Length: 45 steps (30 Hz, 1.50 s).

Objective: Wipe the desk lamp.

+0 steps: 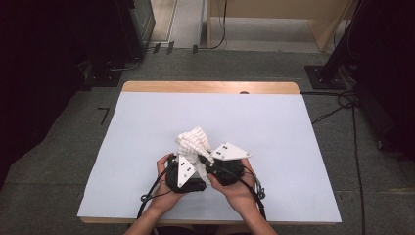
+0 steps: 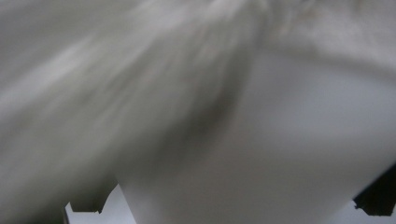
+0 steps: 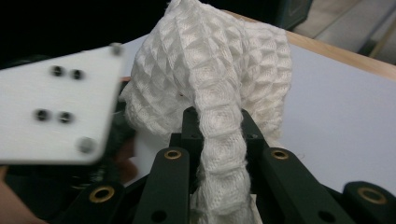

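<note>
Right hand-held gripper [image 3: 219, 140] clamps the white waffle cloth [image 1: 195, 141]; left hand-held gripper [image 1: 188, 169] state cannot be told. Worktop [image 1: 147, 122] lies open from 9 through 3 o'clock.

Lab-like recording room, paper-covered table [image 1: 147, 122], grey carpet [image 1: 63, 147], trailing cables [image 1: 337, 110], dark equipment stands [image 1: 323, 73]
</note>
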### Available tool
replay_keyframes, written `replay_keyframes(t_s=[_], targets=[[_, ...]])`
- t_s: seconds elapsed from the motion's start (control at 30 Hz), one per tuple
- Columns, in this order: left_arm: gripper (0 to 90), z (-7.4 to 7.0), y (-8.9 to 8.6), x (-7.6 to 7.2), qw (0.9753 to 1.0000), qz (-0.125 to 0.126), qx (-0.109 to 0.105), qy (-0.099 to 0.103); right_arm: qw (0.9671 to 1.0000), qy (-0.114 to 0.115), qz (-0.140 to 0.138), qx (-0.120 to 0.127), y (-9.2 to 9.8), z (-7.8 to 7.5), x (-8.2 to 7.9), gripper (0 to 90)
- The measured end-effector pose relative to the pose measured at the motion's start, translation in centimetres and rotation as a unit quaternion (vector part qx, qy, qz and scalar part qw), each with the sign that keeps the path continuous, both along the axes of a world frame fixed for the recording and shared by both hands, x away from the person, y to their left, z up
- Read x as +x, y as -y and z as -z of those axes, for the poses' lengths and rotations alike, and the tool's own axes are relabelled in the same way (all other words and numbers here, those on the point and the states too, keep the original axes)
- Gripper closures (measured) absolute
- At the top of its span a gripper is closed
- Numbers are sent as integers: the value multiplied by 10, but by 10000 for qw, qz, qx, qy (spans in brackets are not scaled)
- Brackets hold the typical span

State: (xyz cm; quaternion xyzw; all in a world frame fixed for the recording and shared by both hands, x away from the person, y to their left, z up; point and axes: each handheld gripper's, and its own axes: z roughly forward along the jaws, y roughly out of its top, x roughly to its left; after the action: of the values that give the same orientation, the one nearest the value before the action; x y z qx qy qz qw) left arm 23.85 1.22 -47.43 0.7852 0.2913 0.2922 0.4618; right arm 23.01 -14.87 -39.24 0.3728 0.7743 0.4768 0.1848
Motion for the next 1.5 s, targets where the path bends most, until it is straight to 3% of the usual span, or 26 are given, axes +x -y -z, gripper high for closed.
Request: replay_keyframes(t_s=[0.1,0.17,0.27,0.33,0.43,0.57,0.63,0.67,0.77,0.83,0.9,0.93,1.0,1.07,1.17,1.23,1.3,1.37,1.5], targets=[[82,0,0,-2,10000,24,35,58,9998,145,-108,-76,-10,0,-4,787],[82,1,0,-1,10000,48,7,56,9999,84,-94,45,-6,1,1,785],[82,0,-2,2,10000,44,-32,-53,9996,85,279,66,8,3,8,786],[82,0,-4,4,9998,35,-129,-155,9990,-50,423,146,17,4,12,786],[82,1,-4,4,9999,28,-107,-131,9994,-95,295,158,13,3,9,788],[82,2,-1,-1,9999,56,-12,87,9992,-150,-278,261,-7,-1,-2,787],[82,2,-2,-1,9999,95,-51,82,9994,-113,-264,171,-8,-2,-2,788],[82,2,-2,-1,9999,87,-60,78,9997,-86,-197,132,-5,-1,1,788],[82,2,-3,1,9999,107,-68,43,9988,96,463,-103,11,1,8,789],[82,2,-7,3,9998,153,-103,-51,9976,-65,686,-32,27,3,16,789],[82,3,-12,9,9988,133,-364,-315,9965,-170,785,214,41,6,22,789],[81,4,-16,13,9975,118,-527,-457,9957,-224,816,375,47,7,24,789],[81,5,-25,20,9925,179,-960,-736,9940,-211,891,592,58,9,27,788],[81,4,-31,25,9890,130,-1187,-876,9924,-181,1006,688,64,12,28,787],[81,6,-34,28,9905,-32,-1076,-860,9903,-244,1109,799,69,21,31,787],[81,6,-34,27,9914,38,-1017,-819,9891,-374,1047,963,69,29,31,787],[80,7,-31,23,9939,86,-853,-688,9880,-456,955,1129,65,35,31,787],[80,7,-30,22,9948,113,-794,-633,9879,-434,893,1188,62,36,31,787],[80,5,-34,21,9928,248,-997,-616,9889,-266,427,1396,47,33,24,787]])
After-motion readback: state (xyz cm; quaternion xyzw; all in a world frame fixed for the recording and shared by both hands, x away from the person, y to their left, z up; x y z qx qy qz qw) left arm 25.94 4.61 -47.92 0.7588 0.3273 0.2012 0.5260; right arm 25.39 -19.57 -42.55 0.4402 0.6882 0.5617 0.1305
